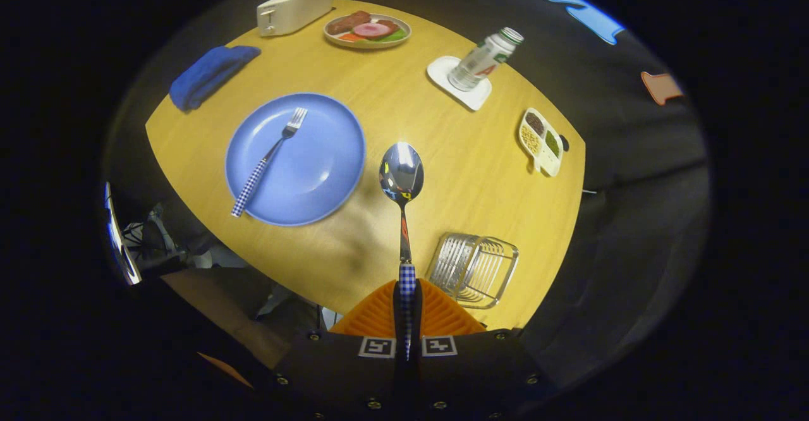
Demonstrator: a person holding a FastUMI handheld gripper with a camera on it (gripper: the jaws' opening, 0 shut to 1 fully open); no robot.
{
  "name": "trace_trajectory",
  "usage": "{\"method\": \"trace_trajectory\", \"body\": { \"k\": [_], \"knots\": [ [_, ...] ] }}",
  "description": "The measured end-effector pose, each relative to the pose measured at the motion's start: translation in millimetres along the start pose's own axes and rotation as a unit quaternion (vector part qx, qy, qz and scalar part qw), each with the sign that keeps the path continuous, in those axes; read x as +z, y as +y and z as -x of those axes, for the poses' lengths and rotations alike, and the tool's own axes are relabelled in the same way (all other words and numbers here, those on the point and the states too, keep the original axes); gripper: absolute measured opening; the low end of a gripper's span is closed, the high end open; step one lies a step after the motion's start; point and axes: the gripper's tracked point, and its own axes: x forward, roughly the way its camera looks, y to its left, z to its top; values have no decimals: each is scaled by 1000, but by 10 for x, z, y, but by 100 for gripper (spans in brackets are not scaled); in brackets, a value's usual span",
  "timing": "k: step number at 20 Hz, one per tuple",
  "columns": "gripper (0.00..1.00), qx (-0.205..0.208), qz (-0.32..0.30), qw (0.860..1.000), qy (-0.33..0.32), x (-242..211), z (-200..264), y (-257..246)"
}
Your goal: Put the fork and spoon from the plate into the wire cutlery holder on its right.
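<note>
Between the two orange ribbed fingers (379, 313) of the claw (407, 307) sits the blue-and-white checked handle of the spoon (401, 177), both pads pressed against it so the claw is closed tight on the handle. Its polished oval bowl stands out ahead of the fingers, raised above the yellow wooden table (455, 155) and mirroring the surroundings. Just right of the fingers sits the wire cutlery holder (473, 268), a boxy basket of thin silver rods with rounded corners. Left of the spoon lies the round, glossy blue plate (316, 168), and across it rests the fork (268, 158), tines pointing away, its checked handle overhanging the near rim. Beyond the plate lie a folded blue cloth (212, 74), a white toaster (296, 9) and a bottle (485, 59) standing on a white coaster (442, 70).
</note>
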Motion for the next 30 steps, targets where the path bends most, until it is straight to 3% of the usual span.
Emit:
{"method": "trace_trajectory", "body": {
  "k": [3,9,16,30],
  "knots": [
    [1,-8,-30,999,20,-279,5,-268],
    [1,-14,-22,995,93,-729,37,-578],
    [1,-21,5,989,149,-824,-125,-817],
    [1,-15,43,972,229,-719,-514,-839]
  ]
}}
